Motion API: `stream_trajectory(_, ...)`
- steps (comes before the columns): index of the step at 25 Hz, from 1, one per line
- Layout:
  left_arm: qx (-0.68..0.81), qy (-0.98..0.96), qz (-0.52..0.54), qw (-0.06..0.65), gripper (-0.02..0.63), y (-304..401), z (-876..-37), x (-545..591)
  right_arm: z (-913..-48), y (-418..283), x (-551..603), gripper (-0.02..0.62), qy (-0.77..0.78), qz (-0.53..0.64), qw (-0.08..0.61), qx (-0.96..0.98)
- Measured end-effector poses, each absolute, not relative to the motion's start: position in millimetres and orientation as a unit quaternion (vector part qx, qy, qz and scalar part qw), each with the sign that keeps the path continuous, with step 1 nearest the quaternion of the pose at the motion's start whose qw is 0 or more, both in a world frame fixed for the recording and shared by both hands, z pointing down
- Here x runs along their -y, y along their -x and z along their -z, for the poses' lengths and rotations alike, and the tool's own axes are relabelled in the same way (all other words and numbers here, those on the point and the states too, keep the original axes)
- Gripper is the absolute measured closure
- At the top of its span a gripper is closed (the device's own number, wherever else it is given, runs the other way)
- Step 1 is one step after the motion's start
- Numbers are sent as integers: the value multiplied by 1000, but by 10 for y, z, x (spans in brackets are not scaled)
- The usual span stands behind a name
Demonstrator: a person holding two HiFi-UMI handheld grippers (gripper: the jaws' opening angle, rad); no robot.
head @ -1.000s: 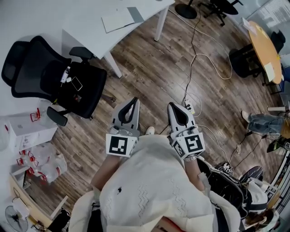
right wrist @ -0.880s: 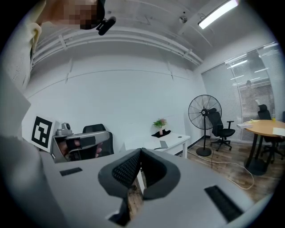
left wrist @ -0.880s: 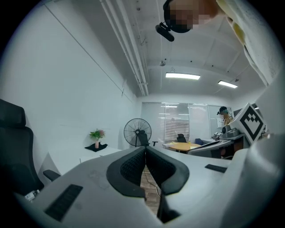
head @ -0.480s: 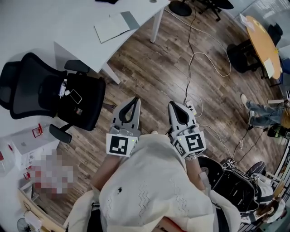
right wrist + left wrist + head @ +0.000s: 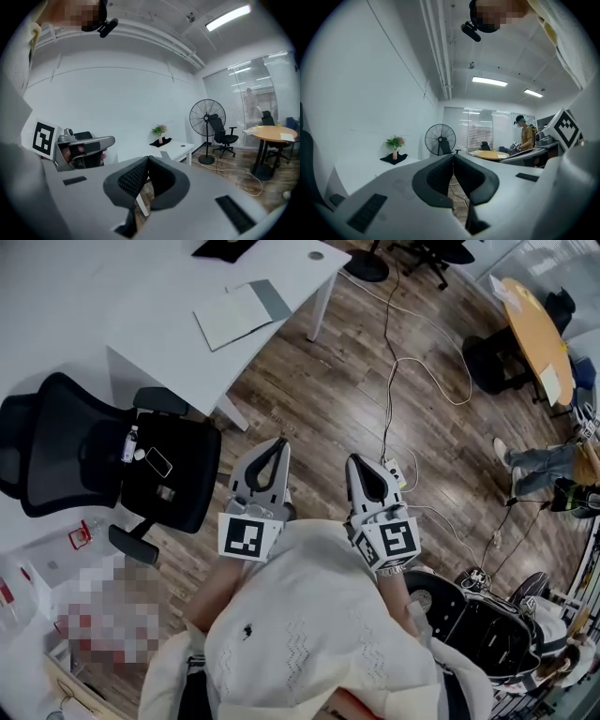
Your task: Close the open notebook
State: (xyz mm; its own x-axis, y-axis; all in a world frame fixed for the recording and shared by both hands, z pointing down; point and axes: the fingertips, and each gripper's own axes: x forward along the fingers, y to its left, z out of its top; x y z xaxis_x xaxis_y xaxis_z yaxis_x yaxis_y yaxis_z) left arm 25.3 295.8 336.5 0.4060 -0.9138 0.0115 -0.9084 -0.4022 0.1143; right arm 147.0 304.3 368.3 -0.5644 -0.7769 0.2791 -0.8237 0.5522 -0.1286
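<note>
1. Both tools are pinched fully together with nothing caught in them. The left gripper (image 5: pixel 277 448) and right gripper (image 5: pixel 357 465) are held close to the chest, over the brown wood-plank floor (image 5: pixel 319 381).
2. The pale open notebook (image 5: pixel 242 313) with a grey flap on one side is lying flat near the edge of the white desk (image 5: pixel 112 296), well apart from both grippers.
3. The step in hand looks like the approach. The desk has to be reached first, and the black swivel chair (image 5: pixel 141 456) beside it is best skirted.
4. For a clean close, one pair of jaws should be eased apart, slid under the free edge of a half and swung over the spine. The other half gets pinned by the second tool so nothing skates on the smooth top.
5. Nothing readable can be found: only black-and-white square patterns on the marker cubes (image 5: pixel 246 538). The grey flap is probably a cover, but it's too small to be sure.
</note>
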Motion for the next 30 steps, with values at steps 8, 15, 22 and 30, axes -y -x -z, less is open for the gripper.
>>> stream_trajectory(8,538,-841,33,56,591,-157,-3411,-2854,-3665,-1296,-2944,594,-462,-119,90,874)
stream_trajectory(15,542,-838,31,48,591,-95,-3390,-2747,-3646,-1259,-2831,594,-461,-120,86,875)
stream_trajectory(22,564,-824,19,50,591,-17,-3432,-2525,-3621,-1155,-2480,594,-435,-113,77,890)
stream_trajectory(30,590,-806,11,52,591,-24,-3480,-2096,-3656,-1155,-1955,594,-411,-112,85,901)
